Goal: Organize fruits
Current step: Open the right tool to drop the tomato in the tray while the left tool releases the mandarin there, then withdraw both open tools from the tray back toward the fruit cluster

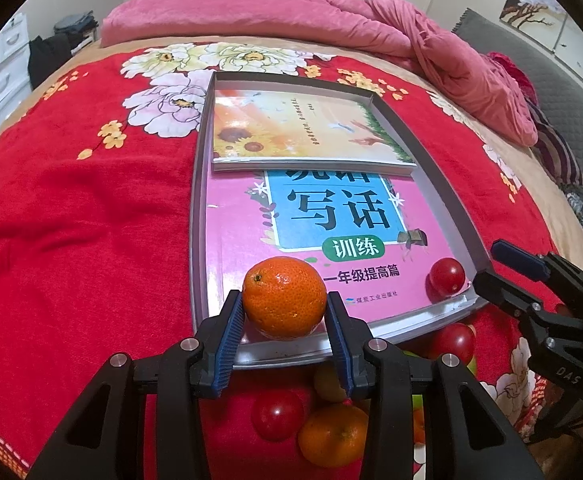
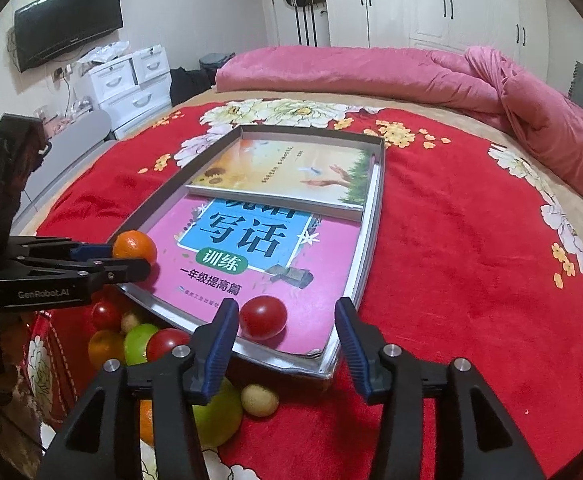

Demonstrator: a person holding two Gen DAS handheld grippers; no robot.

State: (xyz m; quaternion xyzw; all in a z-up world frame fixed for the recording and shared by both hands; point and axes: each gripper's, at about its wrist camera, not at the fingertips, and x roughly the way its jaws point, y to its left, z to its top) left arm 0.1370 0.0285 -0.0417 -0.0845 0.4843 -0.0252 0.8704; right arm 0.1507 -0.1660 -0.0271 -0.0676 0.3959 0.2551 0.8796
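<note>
Holding orange (image 1: 284, 298) over tray (image 1: 197, 216) near edge, left fingers (image 1: 233, 332) clamped; your right fingers (image 2: 223, 336) parted, empty, tomato (image 2: 262, 317) between them.

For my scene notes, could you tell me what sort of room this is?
Very likely a bedroom: a bed with a pink duvet, white wardrobes behind it, and a wall-mounted television.
</note>
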